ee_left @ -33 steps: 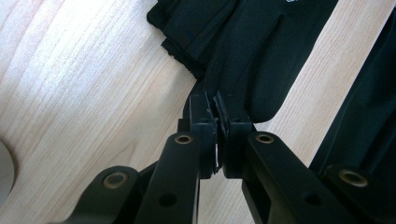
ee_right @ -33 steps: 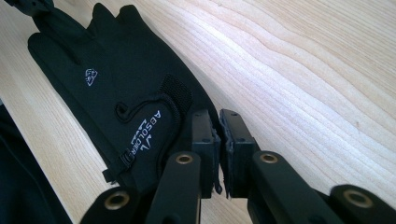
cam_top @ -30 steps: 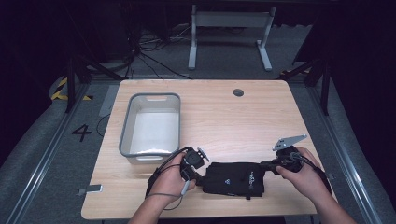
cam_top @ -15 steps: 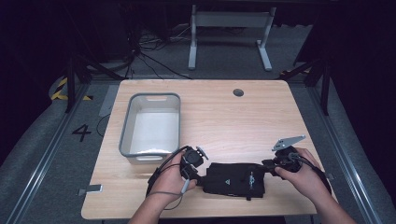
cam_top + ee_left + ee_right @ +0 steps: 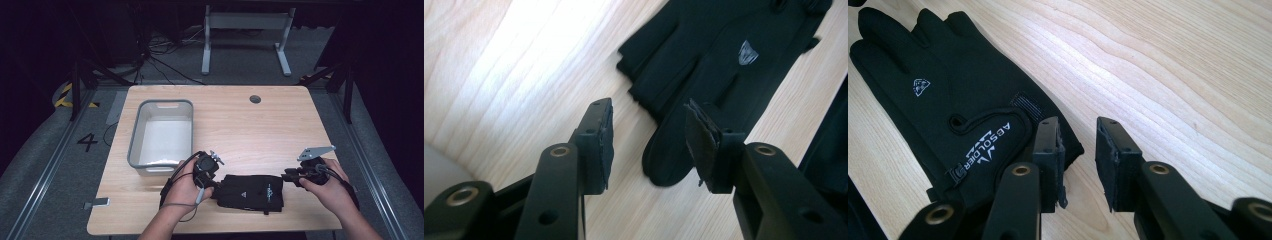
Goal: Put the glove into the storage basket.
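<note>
A black glove with a white logo lies flat near the table's front edge. My left gripper is at its finger end. In the left gripper view the glove has one fingertip between the jaws of the left gripper. They have just been opening, and the pads stand clear of the cloth. My right gripper is at the cuff end. Its jaws opened and then came in a little. In the right gripper view the right gripper has bare wood between its jaws, and the glove's cuff lies beside one jaw.
A grey plastic bin stands at the back left of the wooden table, close behind my left hand. A small dark round hole sits near the far edge. A metal clip juts out at the front left corner.
Neither hand has shifted and the glove lies where it was. The jaws look a little wider apart at both ends of it.
</note>
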Demonstrator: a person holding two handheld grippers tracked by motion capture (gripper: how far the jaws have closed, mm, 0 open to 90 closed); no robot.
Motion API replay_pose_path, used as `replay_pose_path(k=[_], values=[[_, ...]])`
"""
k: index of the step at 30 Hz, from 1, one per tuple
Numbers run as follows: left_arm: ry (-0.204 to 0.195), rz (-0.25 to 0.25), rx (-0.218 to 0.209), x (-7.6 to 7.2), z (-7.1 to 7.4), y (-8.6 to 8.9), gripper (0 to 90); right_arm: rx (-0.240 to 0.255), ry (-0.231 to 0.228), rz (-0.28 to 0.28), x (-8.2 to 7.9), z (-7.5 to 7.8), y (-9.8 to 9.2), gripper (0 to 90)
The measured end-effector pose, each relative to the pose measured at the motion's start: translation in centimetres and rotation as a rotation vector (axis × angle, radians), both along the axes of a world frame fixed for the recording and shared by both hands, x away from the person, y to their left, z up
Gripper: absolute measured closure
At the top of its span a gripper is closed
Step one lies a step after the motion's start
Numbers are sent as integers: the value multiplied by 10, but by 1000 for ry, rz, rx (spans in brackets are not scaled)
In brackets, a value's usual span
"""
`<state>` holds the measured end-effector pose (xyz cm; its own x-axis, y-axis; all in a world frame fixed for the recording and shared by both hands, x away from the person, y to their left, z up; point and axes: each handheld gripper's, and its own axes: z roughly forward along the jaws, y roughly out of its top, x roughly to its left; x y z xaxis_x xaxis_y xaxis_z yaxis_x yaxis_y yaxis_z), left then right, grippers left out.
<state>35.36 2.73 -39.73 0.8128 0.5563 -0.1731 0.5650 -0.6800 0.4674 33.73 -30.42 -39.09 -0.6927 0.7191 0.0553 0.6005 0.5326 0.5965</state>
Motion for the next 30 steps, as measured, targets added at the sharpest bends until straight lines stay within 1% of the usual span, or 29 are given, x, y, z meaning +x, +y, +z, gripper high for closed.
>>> replay_pose_path(k=[2,5,6,9,11,13,15,16,18,19,20,21,22,23,25,26,30], values=[[-7,-10,-18,0,2,-4,555,7,-3,-7,-2,1,-2,716],[-14,-24,-29,0,4,-9,553,13,-8,-22,-4,3,-6,705],[-23,-30,-41,0,5,-11,552,16,-8,-27,-5,3,-8,703],[-31,-48,-52,1,8,-17,545,25,-8,-47,-8,4,-16,693],[-32,-53,-51,1,8,-19,542,25,-8,-52,-8,4,-18,692],[-32,-64,-60,3,9,-24,530,32,-6,-70,-8,4,-23,685],[-31,-69,-62,3,9,-25,528,33,-7,-73,-8,4,-24,680],[-32,-84,-59,5,10,-29,526,36,-5,-78,-9,3,-27,673],[-33,-87,-64,5,10,-32,522,38,-6,-84,-9,3,-28,673],[-37,-104,-59,6,10,-35,513,39,-5,-85,-9,3,-29,673],[-38,-110,-63,7,10,-37,503,39,-7,-87,-9,3,-30,673],[-36,-120,-78,8,10,-40,479,44,-11,-92,-9,3,-30,675],[-29,-130,-104,9,9,-42,473,48,-12,-89,-10,4,-31,678],[-27,-140,-112,10,8,-44,473,48,-12,-89,-10,4,-31,678],[-46,-158,-100,11,6,-50,472,53,-14,-89,-11,4,-32,679],[-37,-166,-106,12,3,-55,470,53,-12,-90,-12,4,-32,678],[-28,-179,-110,15,-2,-61,464,58,-7,-90,-13,4,-33,669]])
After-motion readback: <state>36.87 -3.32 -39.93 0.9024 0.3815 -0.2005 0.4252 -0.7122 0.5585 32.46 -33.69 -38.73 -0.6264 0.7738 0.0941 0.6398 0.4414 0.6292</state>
